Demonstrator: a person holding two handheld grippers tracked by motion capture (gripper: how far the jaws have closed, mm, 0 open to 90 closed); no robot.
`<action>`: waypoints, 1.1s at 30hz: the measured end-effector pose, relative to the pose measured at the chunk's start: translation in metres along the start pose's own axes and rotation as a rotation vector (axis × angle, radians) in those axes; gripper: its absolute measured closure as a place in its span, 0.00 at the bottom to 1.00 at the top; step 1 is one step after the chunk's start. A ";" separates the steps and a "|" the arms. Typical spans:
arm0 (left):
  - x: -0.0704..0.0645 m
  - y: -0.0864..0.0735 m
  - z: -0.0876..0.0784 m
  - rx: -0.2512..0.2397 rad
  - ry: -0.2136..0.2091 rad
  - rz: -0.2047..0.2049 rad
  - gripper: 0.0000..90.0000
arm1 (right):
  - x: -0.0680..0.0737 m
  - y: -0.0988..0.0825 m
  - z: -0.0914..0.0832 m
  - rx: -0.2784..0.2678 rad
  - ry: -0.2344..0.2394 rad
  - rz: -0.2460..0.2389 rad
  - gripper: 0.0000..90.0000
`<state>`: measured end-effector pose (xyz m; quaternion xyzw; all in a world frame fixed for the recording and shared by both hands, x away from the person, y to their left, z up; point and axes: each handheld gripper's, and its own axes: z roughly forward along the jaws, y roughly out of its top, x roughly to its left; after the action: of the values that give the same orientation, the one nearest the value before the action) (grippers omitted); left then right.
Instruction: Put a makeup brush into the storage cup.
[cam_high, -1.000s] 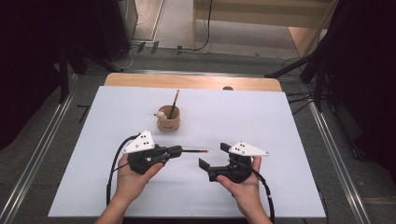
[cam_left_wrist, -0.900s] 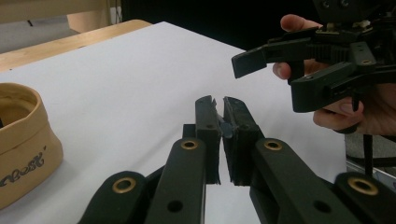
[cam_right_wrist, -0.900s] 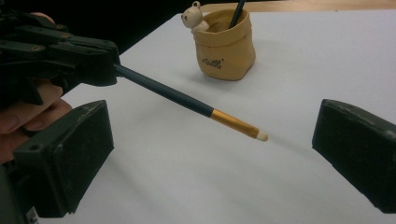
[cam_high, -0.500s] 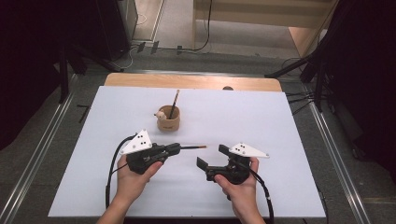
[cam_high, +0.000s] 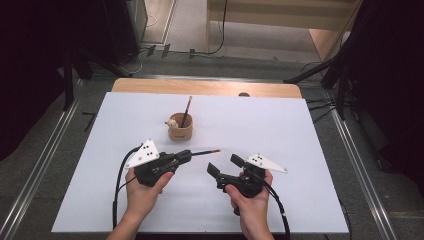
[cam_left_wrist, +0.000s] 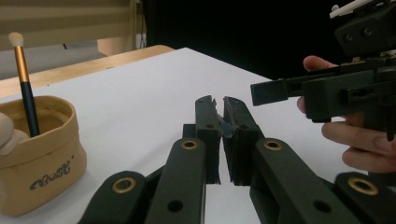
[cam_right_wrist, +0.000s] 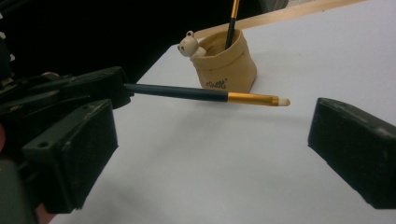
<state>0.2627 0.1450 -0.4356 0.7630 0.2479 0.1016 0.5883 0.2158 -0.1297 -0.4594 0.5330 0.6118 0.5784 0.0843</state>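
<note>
Makeup brush (cam_high: 202, 152) is clamped by its dark handle end in the left gripper (cam_high: 184, 155), whose jaws are drawn together on it; in the left gripper view a sliver of the blue-grey handle (cam_left_wrist: 224, 126) shows pinched between the two pads. From that grip the brush runs out level toward three o'clock in the high view, dark handle first, then a gold ferrule, then a small pale tip hanging free above the white table (cam_high: 300, 130).

It looks light, thin and stiff, a smooth round stick that could roll or swivel in a flat-padded grip. Held at one far end, the long free part gives leverage, so a knock at the tip could turn it. A second hold would sit best on the dark handle just short of the ferrule; the bristle tip is soft and should be left alone.

Facing that tip from four o'clock, the right gripper (cam_high: 223, 164) has its jaws spread wide with nothing between them; in the right gripper view the brush (cam_right_wrist: 205, 94) crosses ahead of the gap, near but apart.

Farther out, at about twelve o'clock from the left gripper, a tan pot (cam_high: 180, 131) with a small bear figure on its rim stands upright, another brush (cam_high: 186, 110) leaning in it.
</note>
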 end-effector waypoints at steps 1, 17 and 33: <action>0.000 0.000 0.000 -0.007 0.000 -0.003 0.96 | 0.001 0.000 0.001 -0.007 0.001 0.008 0.05; -0.002 0.001 -0.004 -0.072 0.019 -0.005 0.96 | 0.006 -0.004 0.018 -0.029 0.039 0.215 0.15; -0.002 -0.001 -0.006 -0.100 0.029 -0.006 0.96 | -0.002 0.003 0.031 -0.056 0.107 0.469 0.15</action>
<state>0.2586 0.1491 -0.4344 0.7305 0.2533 0.1232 0.6221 0.2407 -0.1127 -0.4675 0.6266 0.4587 0.6261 -0.0701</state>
